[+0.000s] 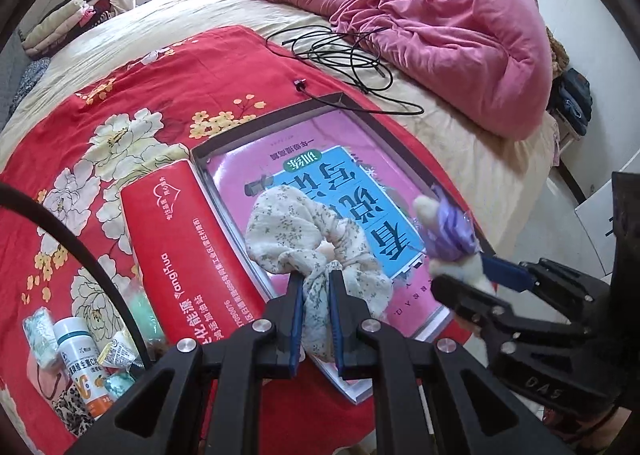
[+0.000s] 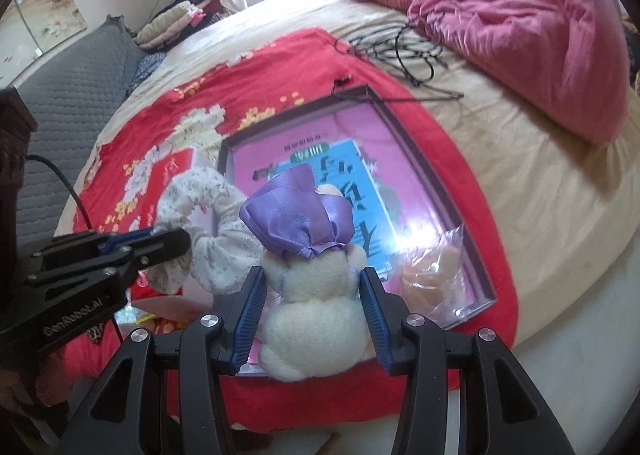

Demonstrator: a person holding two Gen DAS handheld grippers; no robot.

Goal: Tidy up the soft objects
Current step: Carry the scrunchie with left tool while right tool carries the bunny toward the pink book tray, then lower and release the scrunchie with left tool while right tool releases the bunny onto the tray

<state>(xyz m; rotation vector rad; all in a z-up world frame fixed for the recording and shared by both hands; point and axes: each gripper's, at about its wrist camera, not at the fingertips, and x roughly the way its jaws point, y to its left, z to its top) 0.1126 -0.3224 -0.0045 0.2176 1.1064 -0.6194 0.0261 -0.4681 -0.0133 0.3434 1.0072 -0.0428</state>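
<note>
My left gripper (image 1: 316, 283) is shut on a cream floral fabric scrunchie (image 1: 304, 231), which hangs over the near left part of a shallow dark-rimmed box (image 1: 360, 115) lined with a pink and blue book cover. My right gripper (image 2: 312, 279) is shut on a white plush toy (image 2: 316, 295) with a purple satin bow (image 2: 296, 215), above the box's near edge (image 2: 476, 255). The right gripper (image 1: 468, 275) shows at the right of the left wrist view with the plush (image 1: 448, 231). In the right wrist view the left gripper (image 2: 168, 241) and scrunchie (image 2: 208, 215) are at left.
A clear bag with something brown (image 2: 432, 275) lies in the box's near right corner. A red carton (image 1: 180, 247) lies left of the box on a red floral cloth (image 1: 120, 95). Small bottles and packets (image 1: 84, 355) sit near left. Black cables (image 1: 348, 59) and a pink quilt (image 1: 460, 27) lie beyond.
</note>
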